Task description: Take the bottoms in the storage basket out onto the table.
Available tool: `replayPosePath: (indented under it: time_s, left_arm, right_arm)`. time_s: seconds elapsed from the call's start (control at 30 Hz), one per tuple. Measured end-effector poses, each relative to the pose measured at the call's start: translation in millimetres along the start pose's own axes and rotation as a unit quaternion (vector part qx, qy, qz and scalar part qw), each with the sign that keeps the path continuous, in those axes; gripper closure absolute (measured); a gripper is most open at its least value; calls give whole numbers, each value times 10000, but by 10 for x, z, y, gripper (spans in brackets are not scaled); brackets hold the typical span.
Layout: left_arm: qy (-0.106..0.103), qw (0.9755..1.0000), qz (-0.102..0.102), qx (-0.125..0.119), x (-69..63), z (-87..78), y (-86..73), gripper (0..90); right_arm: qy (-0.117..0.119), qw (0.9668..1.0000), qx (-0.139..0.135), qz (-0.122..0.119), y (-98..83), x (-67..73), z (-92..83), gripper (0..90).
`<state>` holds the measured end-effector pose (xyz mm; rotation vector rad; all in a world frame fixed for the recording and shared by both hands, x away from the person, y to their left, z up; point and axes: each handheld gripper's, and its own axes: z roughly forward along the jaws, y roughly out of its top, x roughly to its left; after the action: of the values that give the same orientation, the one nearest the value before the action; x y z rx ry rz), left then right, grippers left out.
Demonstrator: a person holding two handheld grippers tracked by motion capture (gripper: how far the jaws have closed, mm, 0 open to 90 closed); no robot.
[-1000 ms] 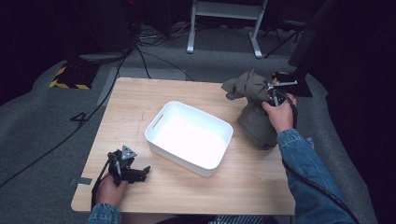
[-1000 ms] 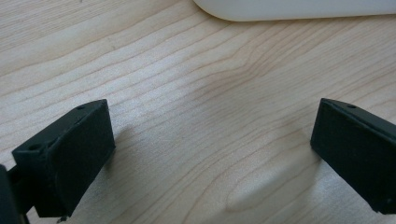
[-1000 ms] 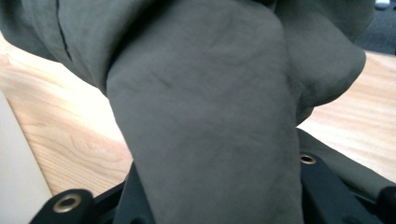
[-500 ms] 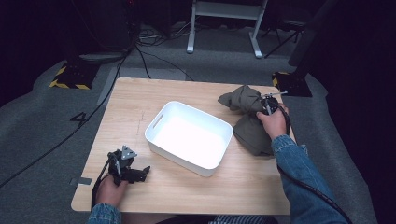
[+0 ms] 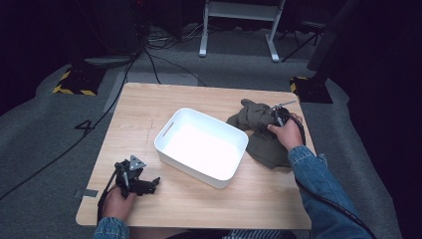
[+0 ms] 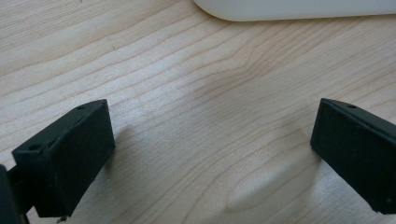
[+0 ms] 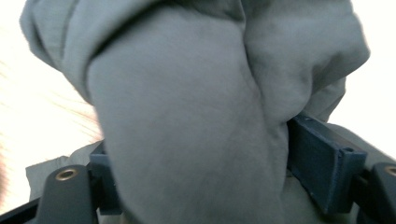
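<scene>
One crumpled olive-grey cloth lies bunched beside the tray

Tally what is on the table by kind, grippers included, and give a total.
White bin: 1
Grey-green cloth: 1
Handheld grippers: 2, the left gripper and the right gripper
Total: 4
</scene>
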<state>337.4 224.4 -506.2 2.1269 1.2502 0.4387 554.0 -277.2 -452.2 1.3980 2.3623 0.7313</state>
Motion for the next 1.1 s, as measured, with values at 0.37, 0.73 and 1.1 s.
replayPosePath:
  time_s: [0.37, 0.73, 1.1]
  left_arm:
    - [1, 10000, 2, 0, 0, 0, 0, 0]
    - [1, 10000, 1, -1, 0, 0, 0, 0]
    - [23, 10000, -22, -6, -7, -3, -6, 0]
  right_arm:
    - [-2, 9983, -563, -153, 117, 77, -364, 246]
    - [148, 9936, -1011, -478, 175, 208, -764, 249]
    - [421, 9833, -1600, -762, 20, 342, -1180, 266]
